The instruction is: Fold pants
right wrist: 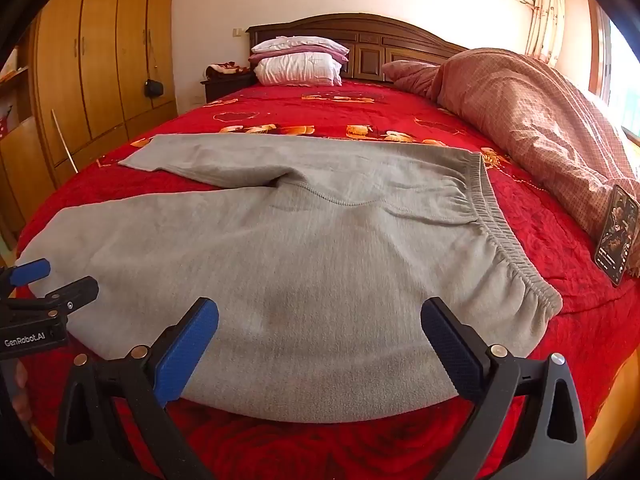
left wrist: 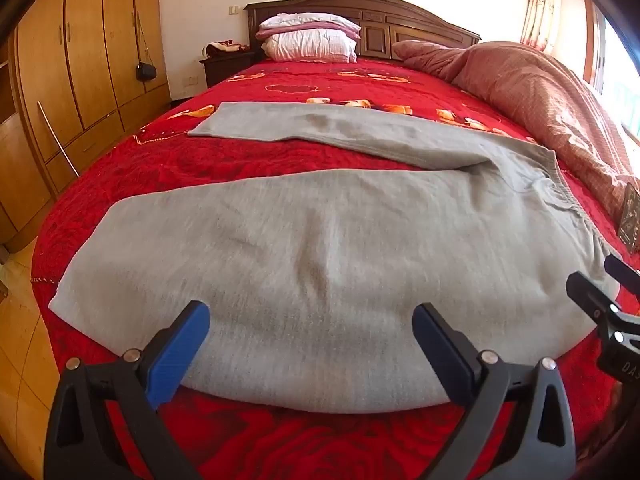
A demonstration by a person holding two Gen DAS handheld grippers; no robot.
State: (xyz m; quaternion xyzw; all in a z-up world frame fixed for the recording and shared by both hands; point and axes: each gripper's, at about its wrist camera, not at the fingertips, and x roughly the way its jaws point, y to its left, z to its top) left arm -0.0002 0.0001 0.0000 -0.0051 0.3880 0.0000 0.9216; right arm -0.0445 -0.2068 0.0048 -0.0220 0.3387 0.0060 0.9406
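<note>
Grey sweatpants lie spread flat on the red bedspread, legs pointing left and apart, elastic waistband at the right. My left gripper is open and empty, hovering over the near leg's front edge. My right gripper is open and empty, over the near edge of the pants close to the waistband. The right gripper shows at the right edge of the left wrist view, and the left gripper at the left edge of the right wrist view. Neither touches the cloth.
A pink quilt is heaped along the bed's right side, with a phone leaning against it. Pillows sit at the dark headboard. A wooden wardrobe stands left of the bed.
</note>
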